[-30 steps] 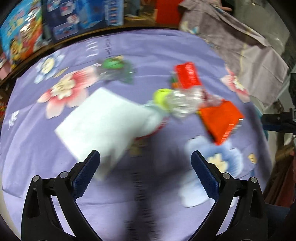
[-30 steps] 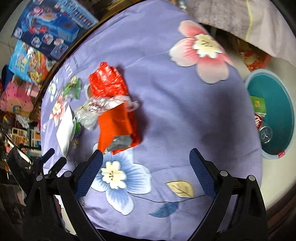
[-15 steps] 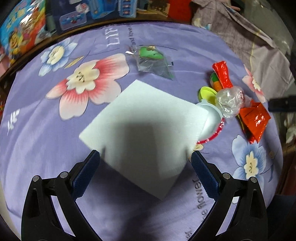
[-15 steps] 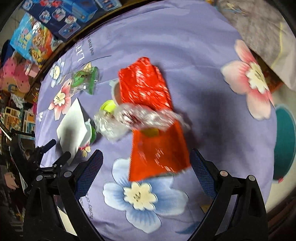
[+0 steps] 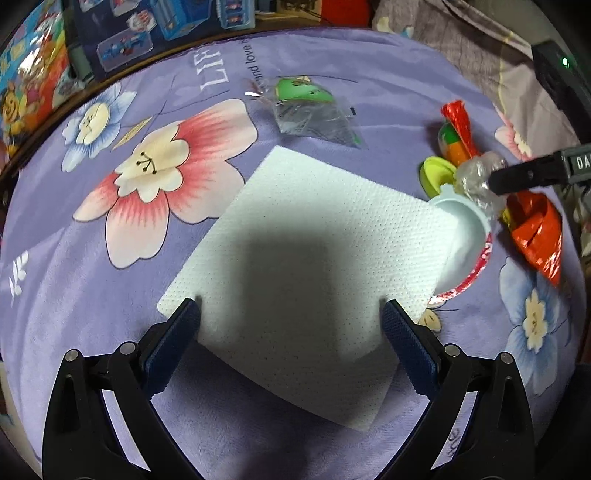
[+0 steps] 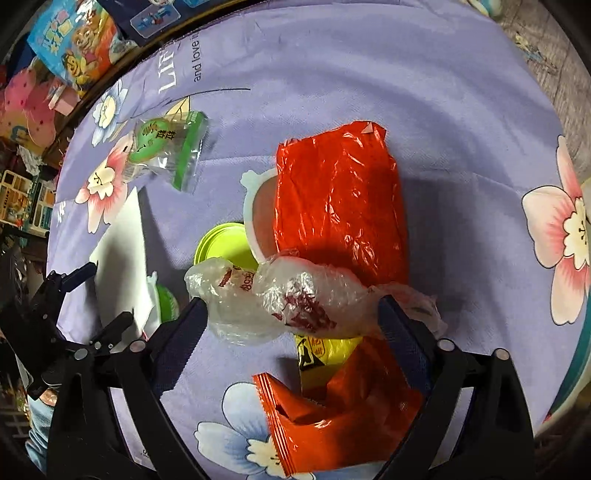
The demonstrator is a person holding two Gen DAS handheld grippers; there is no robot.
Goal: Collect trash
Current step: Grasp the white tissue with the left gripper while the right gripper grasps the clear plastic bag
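Right tongs [image 6: 290, 314] now closing round clear wrapper [image 6: 280, 299]

A purple tablecloth [image 5: 332, 66] with large pink and blue flowers and white lettering covers the round table [image 6: 424, 74]. Past the table's far edge, away from the gripper, colourful toy boxes [image 5: 166, 22] and cartoon-printed packets [image 6: 74, 33] are stacked close together. To the far right lies a grey cloth [image 5: 461, 37] with a faint pattern. Pink items [image 6: 26, 107] and crowded shelves [image 6: 22, 199] fill the dim left side in the right wrist view. Light falls from above, casting a dark shadow on the table.
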